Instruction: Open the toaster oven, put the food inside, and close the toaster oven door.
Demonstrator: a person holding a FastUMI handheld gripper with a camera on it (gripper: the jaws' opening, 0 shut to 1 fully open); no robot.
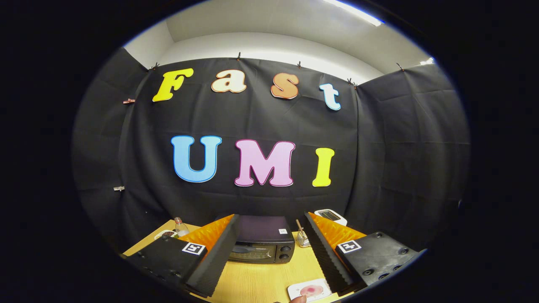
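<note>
Gripper view: jaws apart above wooden table (261,282)

there was one toaster oven (262,244), one small glass bottle (180,227), one white plate (310,290) of food, one wire holder (302,239), one white scale (331,216), and one wooden table (257,282).

Smooth wooden table (257,282), glossy toaster oven (262,244)

claw (269,256) fingers spread | bare bench (257,282) between them | ahead: toaster oven (262,244) blocks, door closed
</note>
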